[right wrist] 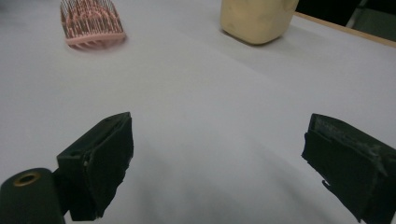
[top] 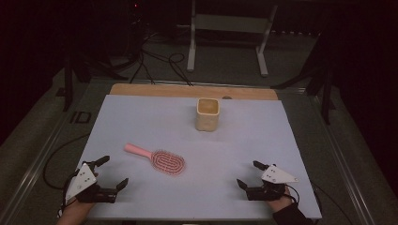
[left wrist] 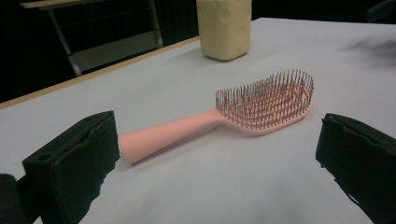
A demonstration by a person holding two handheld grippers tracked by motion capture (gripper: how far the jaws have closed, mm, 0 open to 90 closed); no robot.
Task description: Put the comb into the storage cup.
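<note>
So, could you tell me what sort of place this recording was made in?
Probably a lab recording bench: a dark room, a white sheet over the table, loose cables on the floor behind, and only a pink hairbrush and a cream cup set out.

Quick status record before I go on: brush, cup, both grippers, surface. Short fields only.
hairbrush: pink, lying flat on the sheet, bristles up, handle toward the far left, head toward the near right
cup: cream, upright, open top, far of the brush and apart from it
left gripper: jaws wide open, nothing between them, near left, nearer to the brush handle
right gripper: jaws wide open, nothing held, near right
surface: white sheet on a wooden board
contact: neither gripper touches brush or cup
</note>
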